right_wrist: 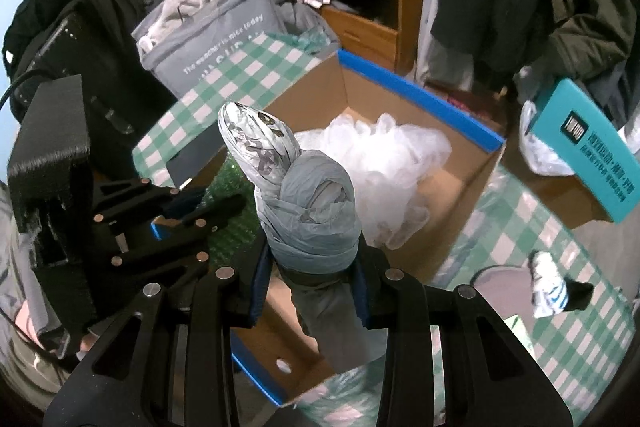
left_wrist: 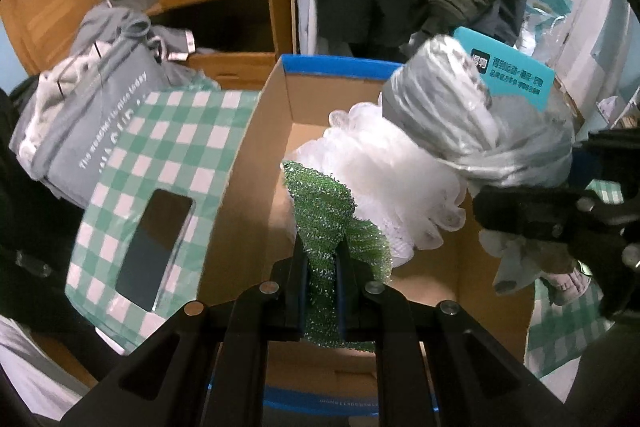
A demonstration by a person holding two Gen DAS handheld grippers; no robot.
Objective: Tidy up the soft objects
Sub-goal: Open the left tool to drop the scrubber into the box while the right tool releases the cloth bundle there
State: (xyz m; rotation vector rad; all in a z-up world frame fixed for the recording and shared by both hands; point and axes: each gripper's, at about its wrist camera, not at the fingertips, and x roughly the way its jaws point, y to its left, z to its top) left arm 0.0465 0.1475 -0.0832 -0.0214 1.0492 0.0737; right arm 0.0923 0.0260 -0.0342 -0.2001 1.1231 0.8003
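Cardboard box (left_wrist: 276, 155), blue-taped rim, centre frame on green-checked cloth (left_wrist: 168, 163); inside it a white mesh bath pouf (left_wrist: 384, 171). Left gripper (left_wrist: 322, 267) clamped tight on a green glittery scrub cloth (left_wrist: 320, 203), hanging over the box interior. Right gripper (right_wrist: 310, 291) pinches a knotted grey plastic-bag bundle (right_wrist: 308, 211), upright above the box. Grey fabric bin (right_wrist: 216, 39), upper left, stuffed with clothes.

Both wrist views: close, steeply downward; share cardboard box (left_wrist: 276, 147) (right_wrist: 400, 99), checked cloth (left_wrist: 168, 155) (right_wrist: 560, 267).
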